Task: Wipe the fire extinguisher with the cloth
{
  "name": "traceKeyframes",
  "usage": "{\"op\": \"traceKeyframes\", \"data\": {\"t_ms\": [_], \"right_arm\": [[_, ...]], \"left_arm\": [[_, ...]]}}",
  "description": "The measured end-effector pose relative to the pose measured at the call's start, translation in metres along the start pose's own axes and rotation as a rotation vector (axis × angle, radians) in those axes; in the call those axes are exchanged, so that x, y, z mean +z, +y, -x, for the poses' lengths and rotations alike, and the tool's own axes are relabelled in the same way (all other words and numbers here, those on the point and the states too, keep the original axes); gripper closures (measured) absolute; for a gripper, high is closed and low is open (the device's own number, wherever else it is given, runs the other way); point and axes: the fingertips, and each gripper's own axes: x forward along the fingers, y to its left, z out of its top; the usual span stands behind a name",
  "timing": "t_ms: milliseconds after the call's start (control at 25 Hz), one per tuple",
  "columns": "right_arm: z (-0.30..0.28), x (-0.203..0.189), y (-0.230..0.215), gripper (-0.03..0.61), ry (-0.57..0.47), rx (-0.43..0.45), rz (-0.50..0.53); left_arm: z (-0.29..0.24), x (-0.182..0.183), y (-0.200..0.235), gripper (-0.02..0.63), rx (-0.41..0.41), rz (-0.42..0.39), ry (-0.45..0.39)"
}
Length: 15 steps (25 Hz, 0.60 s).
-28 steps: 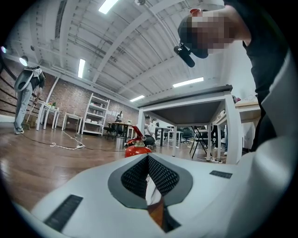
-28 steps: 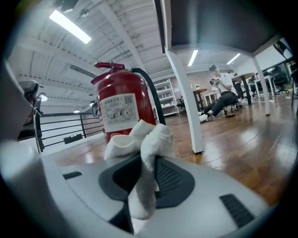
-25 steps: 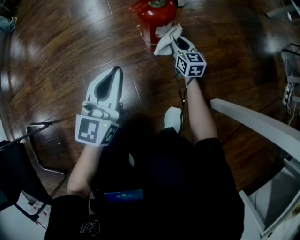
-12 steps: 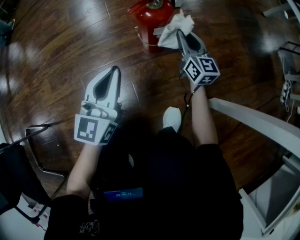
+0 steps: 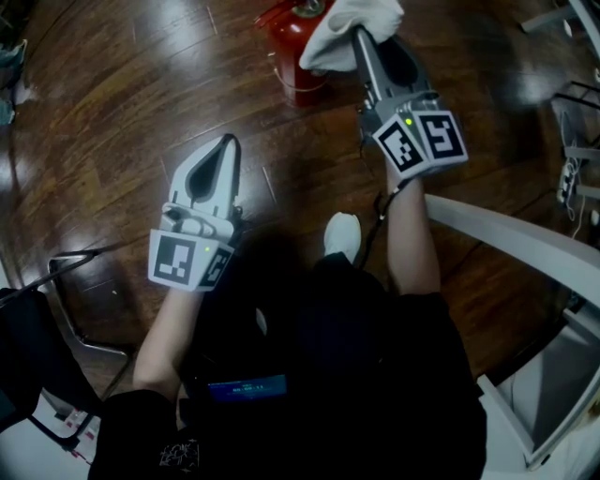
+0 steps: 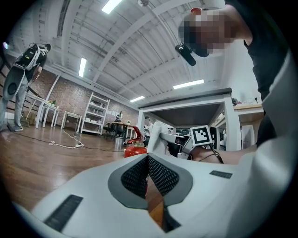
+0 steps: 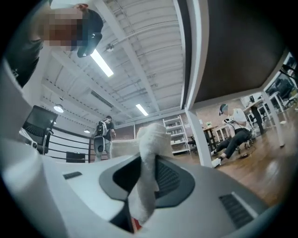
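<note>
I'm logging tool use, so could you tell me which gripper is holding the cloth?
The right gripper: its jaws are shut on the white cloth at the red extinguisher. The left gripper is shut on nothing and hangs apart from both.

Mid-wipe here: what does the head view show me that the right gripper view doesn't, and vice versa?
Head view only: the red fire extinguisher standing on the wood floor, the cloth overlapping its top, and the left tongs shut, empty, off to the side. Right gripper view only: the cloth pinched between the pads, plus a person with a backpack and shelving behind. Both: the right tongs shut on the cloth.
</note>
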Motion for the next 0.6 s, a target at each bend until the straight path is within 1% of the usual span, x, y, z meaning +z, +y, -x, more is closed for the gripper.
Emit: {"op": "traceKeyframes", "data": {"t_ms": [120, 280, 440, 600], "right_arm": [[-0.015, -0.009, 0.016, 0.481, 0.031, 0.034, 0.020], [-0.028, -0.050, 0.030, 0.482, 0.117, 0.065, 0.021], [-0.024, -0.093, 0.040, 0.482, 0.191, 0.096, 0.006], [-0.019, -0.128, 0.043, 0.482, 0.247, 0.119, 0.003]], "left_arm": [[0.002, 0.000, -0.001, 0.612, 0.002, -0.003, 0.003], [0.003, 0.000, 0.002, 0.612, 0.006, -0.007, 0.004], [0.005, 0.000, 0.005, 0.612, 0.013, -0.010, 0.003], [0.004, -0.002, 0.008, 0.612, 0.016, -0.009, 0.008]]}}
